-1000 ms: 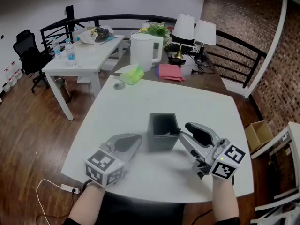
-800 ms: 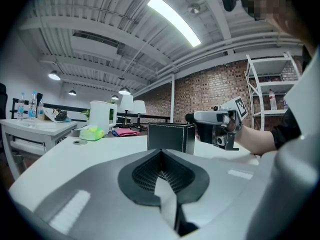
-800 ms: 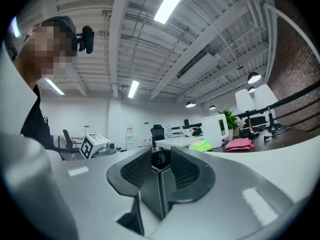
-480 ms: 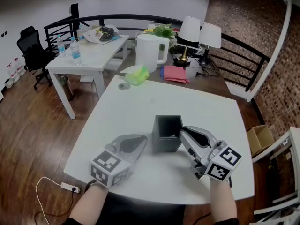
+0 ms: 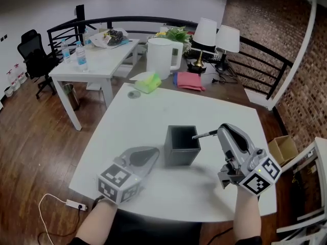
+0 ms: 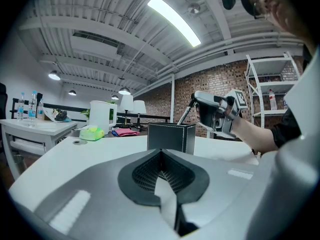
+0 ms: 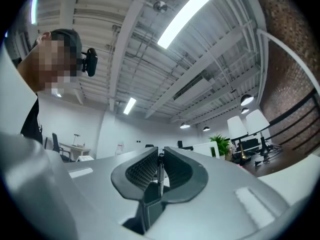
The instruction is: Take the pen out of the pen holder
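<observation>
Pen [image 5: 203, 135]: we see it between the closing jaws of right gripper [image 5: 220, 131], end at pen holder [image 5: 181, 148] rim.
Left gripper [image 5: 152, 152]: jaws clenched, empty.

No word, brand, number or sign is legible in any view; the cubes on the left hand-held gripper [image 5: 152, 153] and right hand-held gripper [image 5: 220, 132] bear only black-and-white square marker patterns, not letters.
</observation>
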A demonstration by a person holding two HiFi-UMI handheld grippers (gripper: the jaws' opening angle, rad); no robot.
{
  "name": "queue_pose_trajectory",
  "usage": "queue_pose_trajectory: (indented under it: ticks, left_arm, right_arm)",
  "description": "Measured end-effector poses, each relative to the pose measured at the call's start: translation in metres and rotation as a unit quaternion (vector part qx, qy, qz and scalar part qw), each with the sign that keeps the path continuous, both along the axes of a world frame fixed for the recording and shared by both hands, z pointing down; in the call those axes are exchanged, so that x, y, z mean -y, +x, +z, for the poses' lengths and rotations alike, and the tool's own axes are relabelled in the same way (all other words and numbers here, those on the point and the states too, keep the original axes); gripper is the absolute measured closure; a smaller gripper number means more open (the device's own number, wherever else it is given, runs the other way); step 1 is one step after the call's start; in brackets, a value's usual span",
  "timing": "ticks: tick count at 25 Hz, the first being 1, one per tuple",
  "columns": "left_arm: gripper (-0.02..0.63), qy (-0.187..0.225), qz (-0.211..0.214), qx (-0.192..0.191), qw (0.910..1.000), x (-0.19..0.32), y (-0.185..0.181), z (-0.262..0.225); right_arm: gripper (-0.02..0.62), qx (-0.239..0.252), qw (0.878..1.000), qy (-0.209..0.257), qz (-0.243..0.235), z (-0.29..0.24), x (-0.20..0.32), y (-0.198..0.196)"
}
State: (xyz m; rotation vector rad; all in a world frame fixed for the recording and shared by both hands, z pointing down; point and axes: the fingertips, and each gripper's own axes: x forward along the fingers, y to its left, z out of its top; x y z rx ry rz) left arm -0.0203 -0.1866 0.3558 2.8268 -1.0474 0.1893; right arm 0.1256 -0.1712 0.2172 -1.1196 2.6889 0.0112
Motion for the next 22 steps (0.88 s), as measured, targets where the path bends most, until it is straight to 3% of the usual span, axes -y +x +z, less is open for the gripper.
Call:
queue_pose_trajectory:
  ticks: [8,10,12,14,18,20,22]
  left_arm:
    - [0.604,0.000,0.000,-0.001,1.0000,0.000,-0.001,-0.001]
    - [0.604,0.000,0.000,-0.001,1.0000,0.000,-0.001,-0.001]
    - [0.604,-0.001,-0.001,-0.002,1.0000,0.001,-0.001,-0.001]
    - [0.604,-0.002,-0.002,-0.003,1.0000,0.001,-0.001,-0.001]
    - [0.604,-0.005,-0.002,-0.003,1.0000,0.000,-0.001,0.000]
    - [0.604,0.000,0.000,-0.001,1.0000,0.000,-0.001,-0.001]
    - [0.604,0.000,-0.001,-0.001,1.0000,0.000,-0.001,0.000]
  right_arm:
    - [0.545,0.033,0.998,0.033,0.050,-0.029,-0.009,0.049]
    - [0.545,0.022,0.997,0.035,0.066,-0.025,-0.008,0.057]
    - [0.545,-0.034,0.995,0.036,0.089,-0.010,-0.005,0.060]
    - [0.545,-0.131,0.985,0.034,0.110,0.017,0.002,0.057]
    - [0.545,-0.322,0.939,0.041,0.112,0.071,0.008,0.036]
    - [0.545,-0.381,0.919,0.048,0.093,0.093,0.007,0.026]
    - [0.543,-0.406,0.911,0.049,0.061,0.107,0.004,0.015]
